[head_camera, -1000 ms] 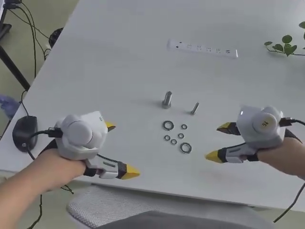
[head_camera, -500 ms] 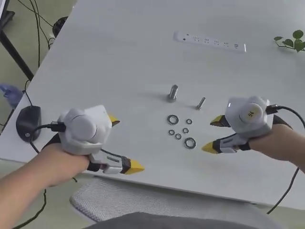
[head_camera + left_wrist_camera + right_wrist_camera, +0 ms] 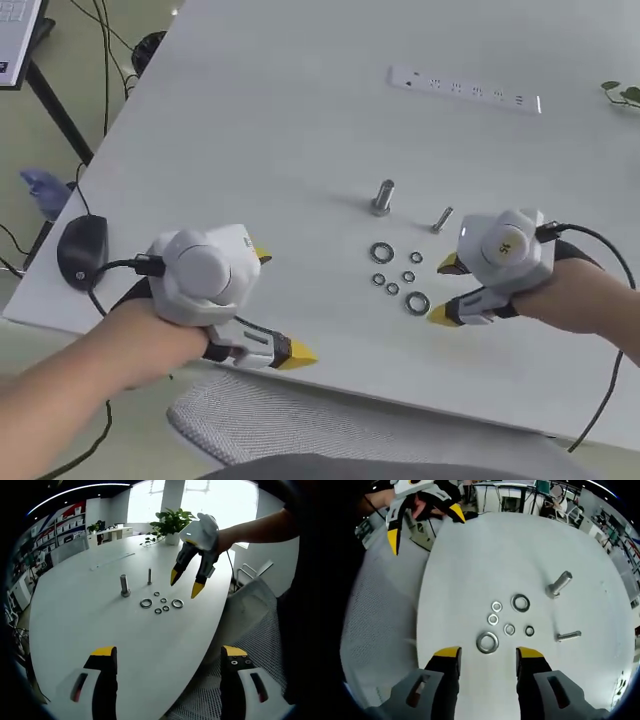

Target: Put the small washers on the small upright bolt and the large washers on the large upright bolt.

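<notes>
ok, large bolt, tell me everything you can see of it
The large bolt is thick, dull grey metal, standing upright on the white table, wider at the base, apparently resting on its head. No washer sits on it. The small bolt stands apart beside it, the loose washers lie nearer the person. Only the table touches it.

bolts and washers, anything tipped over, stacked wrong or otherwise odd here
Nothing stands out. The large bolt and small bolt both stand upright on the table, and the six washers lie flat and loose beside them, none on a bolt yet.
</notes>
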`<state>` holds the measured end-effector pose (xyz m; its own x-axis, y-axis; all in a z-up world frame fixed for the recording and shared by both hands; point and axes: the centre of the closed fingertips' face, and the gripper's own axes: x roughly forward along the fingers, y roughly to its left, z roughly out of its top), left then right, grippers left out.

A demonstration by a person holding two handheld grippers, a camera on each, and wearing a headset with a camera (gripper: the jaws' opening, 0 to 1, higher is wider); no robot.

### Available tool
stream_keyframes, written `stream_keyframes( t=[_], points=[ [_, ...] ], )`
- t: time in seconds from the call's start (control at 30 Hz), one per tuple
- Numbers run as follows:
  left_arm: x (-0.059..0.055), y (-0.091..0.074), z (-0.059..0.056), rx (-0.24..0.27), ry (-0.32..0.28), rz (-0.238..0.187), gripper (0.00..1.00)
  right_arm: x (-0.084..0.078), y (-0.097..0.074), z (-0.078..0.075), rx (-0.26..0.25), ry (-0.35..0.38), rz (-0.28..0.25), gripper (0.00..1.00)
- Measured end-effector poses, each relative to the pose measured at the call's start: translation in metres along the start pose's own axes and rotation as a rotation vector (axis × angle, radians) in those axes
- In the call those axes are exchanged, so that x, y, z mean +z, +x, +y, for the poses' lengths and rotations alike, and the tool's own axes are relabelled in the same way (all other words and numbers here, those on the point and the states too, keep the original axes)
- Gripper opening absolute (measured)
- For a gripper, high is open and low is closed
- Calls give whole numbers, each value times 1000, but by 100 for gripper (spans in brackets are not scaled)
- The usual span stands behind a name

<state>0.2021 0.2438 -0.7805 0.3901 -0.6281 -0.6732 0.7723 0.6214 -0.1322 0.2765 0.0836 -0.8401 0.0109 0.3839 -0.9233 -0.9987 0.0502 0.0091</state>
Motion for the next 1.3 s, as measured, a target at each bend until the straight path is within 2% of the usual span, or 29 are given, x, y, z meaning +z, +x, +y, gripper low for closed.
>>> stream_keyframes(
  t=[0.2,0.23,0.37,0.53,0.67,0.73,0.9,1.17,1.3],
  points=[
    [-2,1,1,-2,3,2,85,-6,17,3,13,-25,28,43],
    [-1,1,2,-1,-3,-4,85,-9,20,2,9,-34,47,43],
    [0,0,6,6,1,-13,84,-5,25,0,10,-36,40,41],
    [-2,1,10,11,15,-8,83,-7,33,1,6,-51,63,38],
    [-4,3,9,8,43,10,83,-9,36,4,8,-61,74,38],
    [-3,3,8,5,38,5,83,-11,37,4,9,-72,87,37],
    [-2,2,7,3,32,-2,82,-9,36,3,7,-56,80,35],
    [-9,0,9,2,26,10,80,-7,36,4,4,-52,88,32],
    [-11,1,9,2,22,11,79,-6,37,4,-1,-58,103,26]
  ],
)
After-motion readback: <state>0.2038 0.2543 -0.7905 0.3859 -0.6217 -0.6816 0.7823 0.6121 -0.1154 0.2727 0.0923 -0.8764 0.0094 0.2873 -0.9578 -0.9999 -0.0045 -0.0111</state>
